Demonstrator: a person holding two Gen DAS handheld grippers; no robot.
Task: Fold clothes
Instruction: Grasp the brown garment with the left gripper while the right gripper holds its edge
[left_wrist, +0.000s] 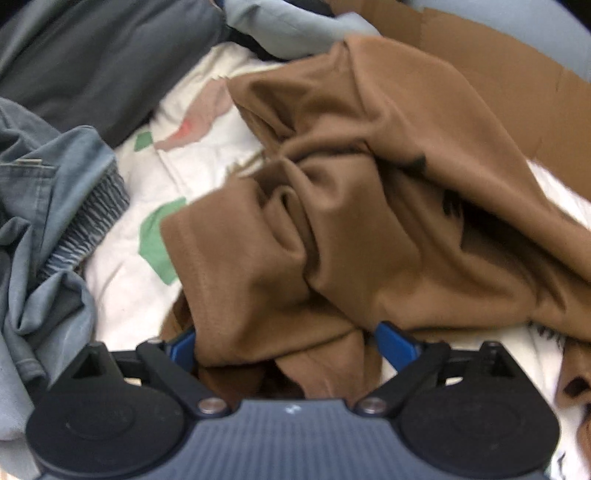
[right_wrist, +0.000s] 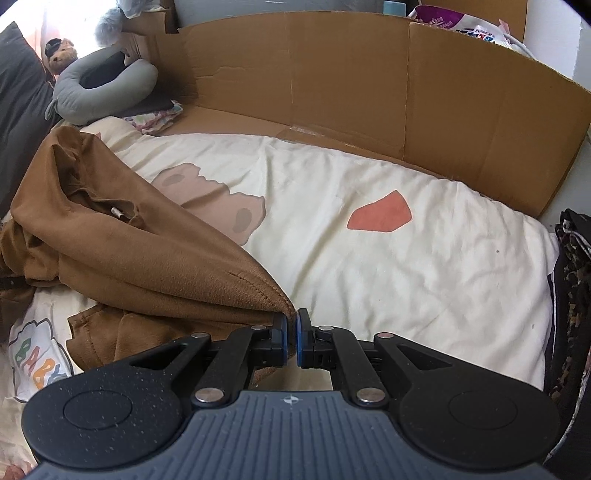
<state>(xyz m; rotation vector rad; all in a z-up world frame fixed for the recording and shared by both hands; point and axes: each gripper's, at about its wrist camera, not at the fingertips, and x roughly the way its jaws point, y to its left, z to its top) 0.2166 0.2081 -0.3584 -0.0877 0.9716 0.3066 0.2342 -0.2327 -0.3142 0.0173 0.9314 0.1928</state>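
Cream quilt (right_wrist: 369, 258): right tool (right_wrist: 291, 332) clamps brown garment (right_wrist: 147, 251) hem; left tool (left_wrist: 288, 347) spread apart.

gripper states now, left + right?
Left gripper: open, jaws spread around a bunch of the brown garment, not clamped.
Right gripper: closed, pinching a hemmed edge of the brown garment.

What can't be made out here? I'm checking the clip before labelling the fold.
- Left wrist view: the left gripper is open, its fingertips hidden under the brown garment; motion blur softens the folds.
- Right wrist view: the right gripper pinches a hem corner; the garment's far side is cut off at the left edge.
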